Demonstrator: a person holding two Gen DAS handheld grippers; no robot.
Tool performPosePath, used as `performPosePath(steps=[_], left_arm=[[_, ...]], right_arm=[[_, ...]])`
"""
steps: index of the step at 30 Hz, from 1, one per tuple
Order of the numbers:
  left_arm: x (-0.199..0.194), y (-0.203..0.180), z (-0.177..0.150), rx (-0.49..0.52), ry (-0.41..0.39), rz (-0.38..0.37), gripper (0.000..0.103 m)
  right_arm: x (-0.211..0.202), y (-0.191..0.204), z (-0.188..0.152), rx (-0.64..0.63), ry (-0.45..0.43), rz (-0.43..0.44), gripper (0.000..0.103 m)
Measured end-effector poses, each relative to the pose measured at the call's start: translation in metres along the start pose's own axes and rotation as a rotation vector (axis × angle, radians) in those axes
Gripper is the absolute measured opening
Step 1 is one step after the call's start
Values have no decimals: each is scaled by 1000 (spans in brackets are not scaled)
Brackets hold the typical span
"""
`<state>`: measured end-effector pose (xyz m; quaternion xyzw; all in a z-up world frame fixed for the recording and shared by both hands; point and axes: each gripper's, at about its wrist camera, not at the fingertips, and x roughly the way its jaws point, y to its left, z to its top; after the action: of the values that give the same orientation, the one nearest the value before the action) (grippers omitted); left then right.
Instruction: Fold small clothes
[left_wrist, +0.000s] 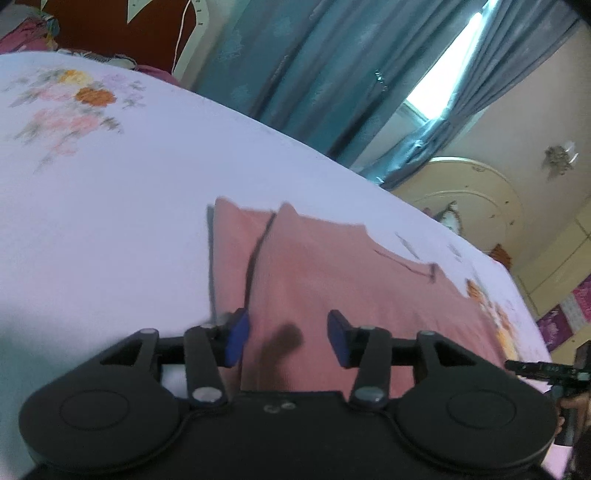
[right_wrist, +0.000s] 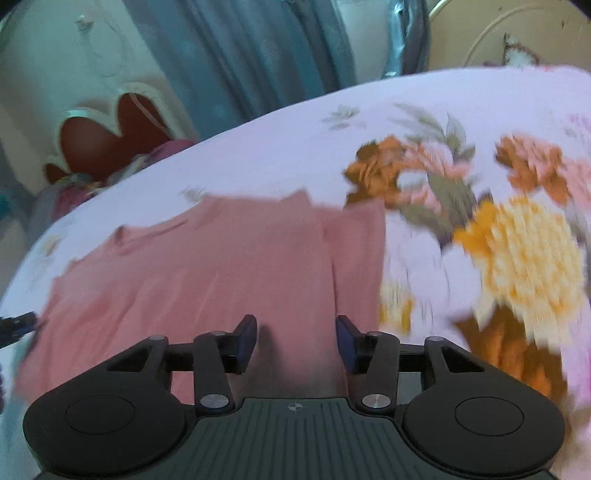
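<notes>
A small pink garment (left_wrist: 332, 273) lies flat on the white floral bedsheet (left_wrist: 110, 221), with a side strip folded over along its left edge. My left gripper (left_wrist: 288, 338) is open and empty, just above the garment's near left part. In the right wrist view the same pink garment (right_wrist: 207, 269) lies spread, with a folded strip at its right edge. My right gripper (right_wrist: 295, 341) is open and empty, low over the garment's near right part. The other gripper shows at the right edge of the left wrist view (left_wrist: 543, 369).
The bedsheet (right_wrist: 480, 240) carries large orange and yellow flower prints right of the garment. Teal curtains (left_wrist: 314, 74) and a window hang beyond the bed's far edge. A dark red headboard (right_wrist: 107, 136) and a cream cabinet (left_wrist: 480, 192) stand past the bed.
</notes>
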<state>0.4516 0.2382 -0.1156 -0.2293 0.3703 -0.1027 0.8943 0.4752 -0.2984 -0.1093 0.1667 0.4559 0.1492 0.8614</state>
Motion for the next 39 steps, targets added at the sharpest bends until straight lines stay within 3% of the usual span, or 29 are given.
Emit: performPosePath(steps=[3,5,10,11,12,13,14,19,25,30,32,33,34,35,36,38,39], left_arm=[[-18,4,-24,-4,40,-14,45],[-27,3,-34,7,52,-18,44],[-36,-1,-49,25,91,-23,42],[-36,-1,-52,32,99,-25,40],[-34,-2,-54,40,106,-23,36],[-32,-3,-54,51,110,-19,19],[-32,-2,-54,57,112,-19,4],[-55,11,-52,56,48,-79,3],[-47,32,-61,31,87,-50,3],[-50,32,-66,21,74,-47,4],[-56,32,-67,25,61,-32,9],[-60,34,-66,10,46,-24,15],[-66,33,-64,-8,29,11,36],[-72,28,-61,7,3,54,44],[-78,19,-57,56,-28,68,44],[-75,0,-44,116,-59,65,45],[-66,-11,-36,142,-69,50,45]], right_arm=[[-23,-12,-26,34,16,49,45],[-31,-15,-36,44,31,72,36],[-39,-16,-53,22,66,120,33],[-40,-16,-56,21,62,132,31],[-39,-17,-57,23,64,141,17],[-38,-16,-58,20,68,141,8],[-38,-16,-59,8,71,147,7],[-65,-21,-57,-43,49,170,4],[-54,-33,-70,-64,114,127,4],[-55,-35,-73,-57,100,124,4],[-57,-33,-72,-70,86,110,4],[-61,-33,-69,-70,68,87,8],[-66,-31,-66,-69,38,31,41],[-76,-27,-63,-94,-26,-49,60],[-83,-23,-60,-126,-75,-72,65],[-86,-15,-46,-115,-129,-91,58],[-80,-7,-37,-117,-147,-105,42]])
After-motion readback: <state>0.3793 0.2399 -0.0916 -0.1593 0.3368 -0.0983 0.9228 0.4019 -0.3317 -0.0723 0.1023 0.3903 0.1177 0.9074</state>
